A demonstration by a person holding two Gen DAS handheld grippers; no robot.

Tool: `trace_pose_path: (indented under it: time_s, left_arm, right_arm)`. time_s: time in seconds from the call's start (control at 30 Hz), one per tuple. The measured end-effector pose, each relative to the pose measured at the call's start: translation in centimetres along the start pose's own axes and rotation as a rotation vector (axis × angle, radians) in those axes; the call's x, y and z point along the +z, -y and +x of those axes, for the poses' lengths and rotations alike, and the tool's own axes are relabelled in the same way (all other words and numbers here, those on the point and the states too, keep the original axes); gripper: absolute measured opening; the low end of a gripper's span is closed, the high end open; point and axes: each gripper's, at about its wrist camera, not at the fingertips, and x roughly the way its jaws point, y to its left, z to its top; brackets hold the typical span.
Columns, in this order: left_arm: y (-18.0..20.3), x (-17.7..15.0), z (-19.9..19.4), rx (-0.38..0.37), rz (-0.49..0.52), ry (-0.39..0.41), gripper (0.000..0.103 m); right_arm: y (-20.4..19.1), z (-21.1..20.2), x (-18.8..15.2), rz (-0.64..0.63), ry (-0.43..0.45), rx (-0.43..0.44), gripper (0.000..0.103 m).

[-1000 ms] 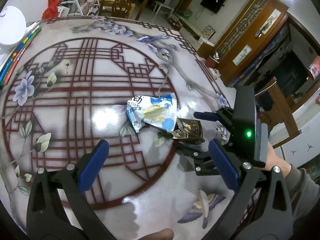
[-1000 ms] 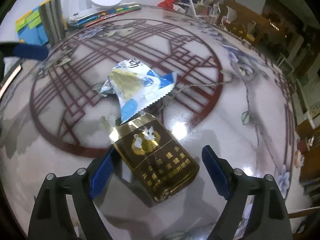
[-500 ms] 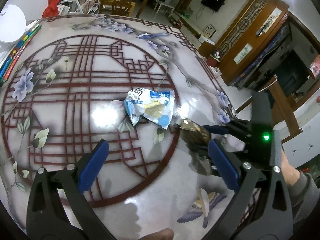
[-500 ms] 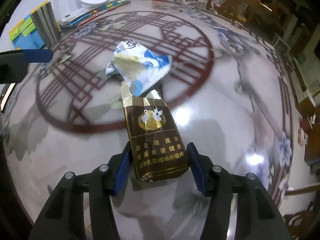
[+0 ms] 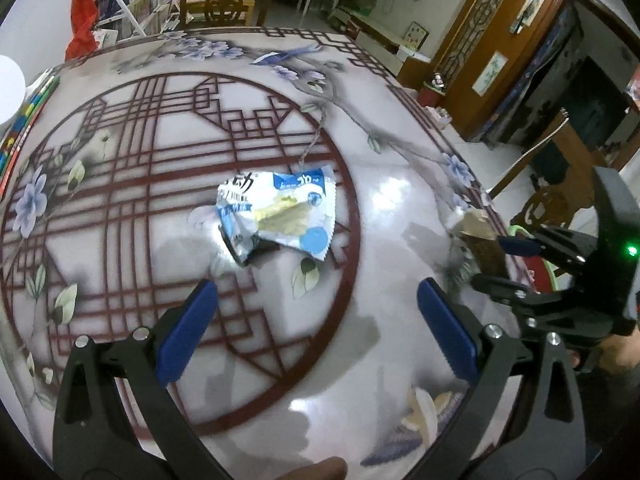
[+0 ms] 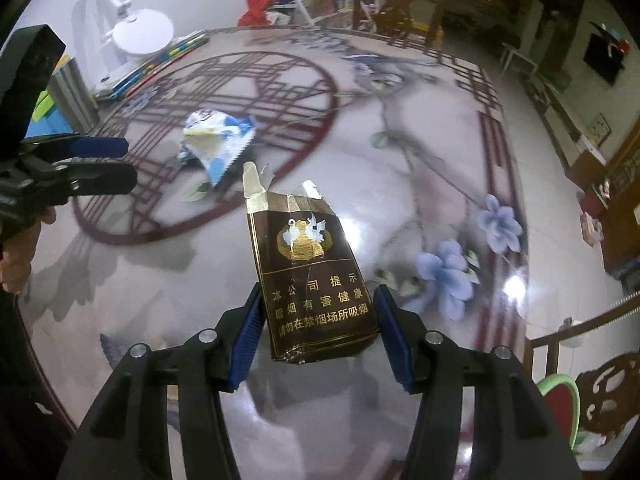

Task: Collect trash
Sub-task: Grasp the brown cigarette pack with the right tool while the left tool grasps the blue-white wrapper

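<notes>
The brown cigarette pack (image 6: 316,276), torn open at its top with gold foil showing, sits pinched between the blue pads of the right tool (image 6: 318,334), gripped at its lower half and held up off the surface (image 6: 420,184). From the left wrist view the same pack (image 5: 482,242) appears at the right edge of the patterned top, clamped by the right tool (image 5: 502,262). A crumpled blue-and-white snack wrapper (image 5: 280,216) lies near the middle of the surface, inside the red lattice circle, well apart from the pack. The left tool (image 5: 316,332) hovers over the surface just short of the wrapper, its fingers spread wide with nothing between them. A white desk lamp (image 6: 138,32) and coloured pencils (image 6: 160,62) rest at the far edge.
</notes>
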Motion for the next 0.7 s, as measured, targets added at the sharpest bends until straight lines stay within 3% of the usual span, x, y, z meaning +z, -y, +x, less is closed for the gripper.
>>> trace_pose_path:
  time_s: [0.37,0.63,0.7]
  left_arm:
    - [-0.2,3.3,5.8,0.105,0.006,-0.042,0.098]
    - [-1.1,3.5,7.9,0.138,-0.015,-0.046,0.097]
    - [-1.0,3.4,7.7,0.159,-0.006,-0.031,0.082]
  right_arm:
    - [2.6,-0.4,0.6,0.066,0.034,0.001,0.053]
    - [2.8,-0.5,1.1,0.069,0.048,0.01,0.053]
    - [2.8,-0.5,1.1,0.072,0.048,0.011,0.053]
